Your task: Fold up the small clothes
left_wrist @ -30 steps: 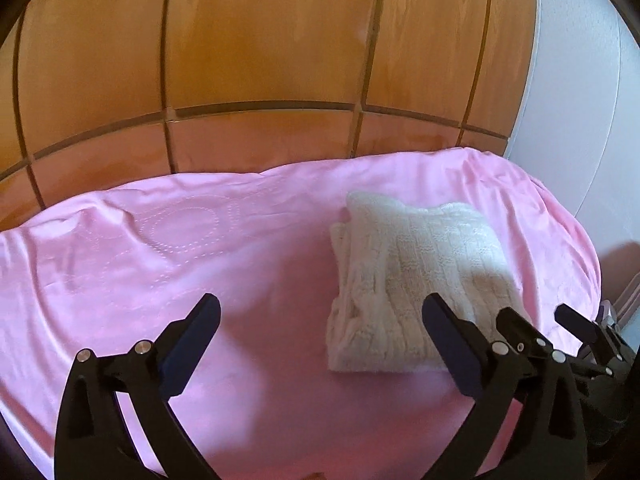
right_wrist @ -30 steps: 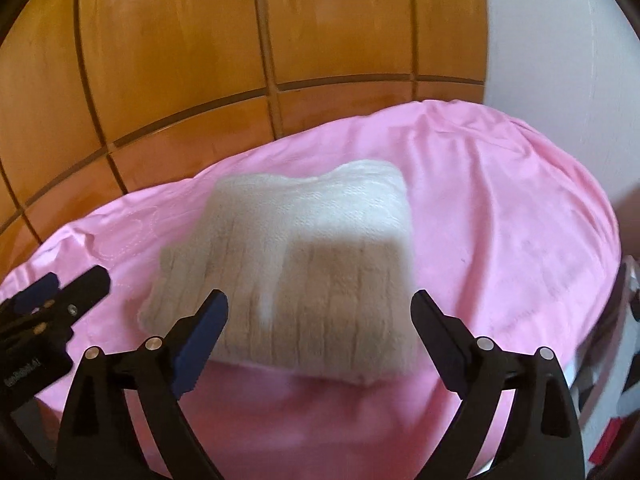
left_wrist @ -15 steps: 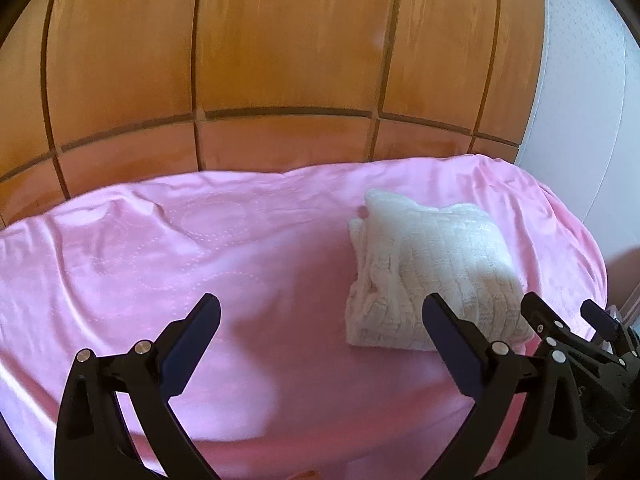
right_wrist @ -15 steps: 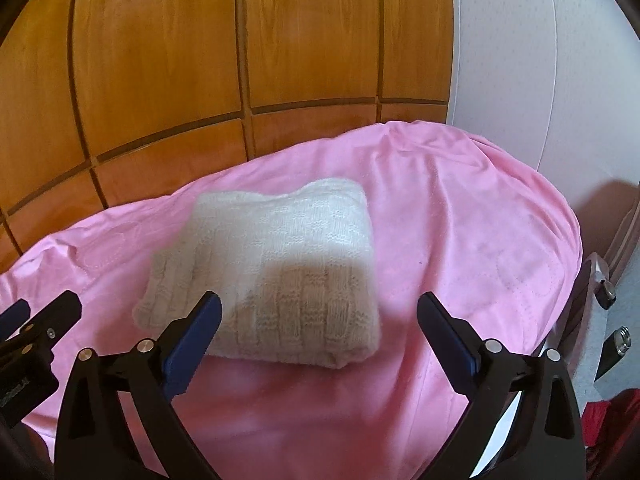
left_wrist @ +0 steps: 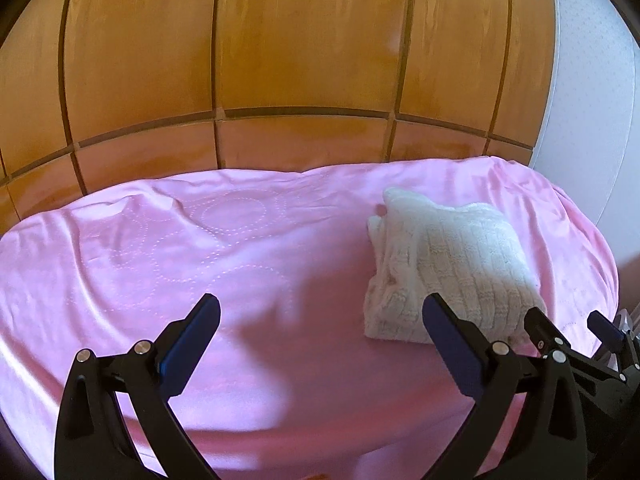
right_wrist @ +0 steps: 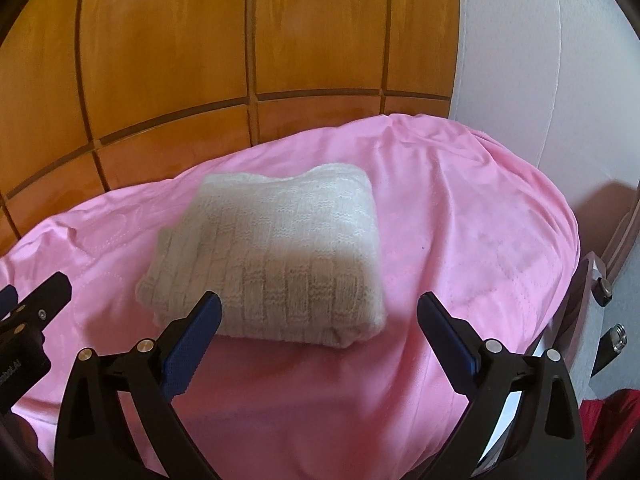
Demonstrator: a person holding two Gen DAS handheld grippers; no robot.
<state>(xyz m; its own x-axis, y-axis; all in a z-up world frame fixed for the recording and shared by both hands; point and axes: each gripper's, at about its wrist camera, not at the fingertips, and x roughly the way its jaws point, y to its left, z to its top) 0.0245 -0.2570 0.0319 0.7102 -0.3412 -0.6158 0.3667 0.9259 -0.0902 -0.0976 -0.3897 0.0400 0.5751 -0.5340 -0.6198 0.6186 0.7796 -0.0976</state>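
One cream knitted sweater lies folded into a compact bundle on the pink sheet, toward its right side. Both claws, left claw and right claw, hang over the sheet with jaws wide apart, holding nothing. Folding looks finished; no other garment shows.

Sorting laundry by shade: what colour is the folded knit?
Cream-white knit, clearest in the right wrist view.

A pink sheet covers the bed; 1 folded cream sweater lies on it.
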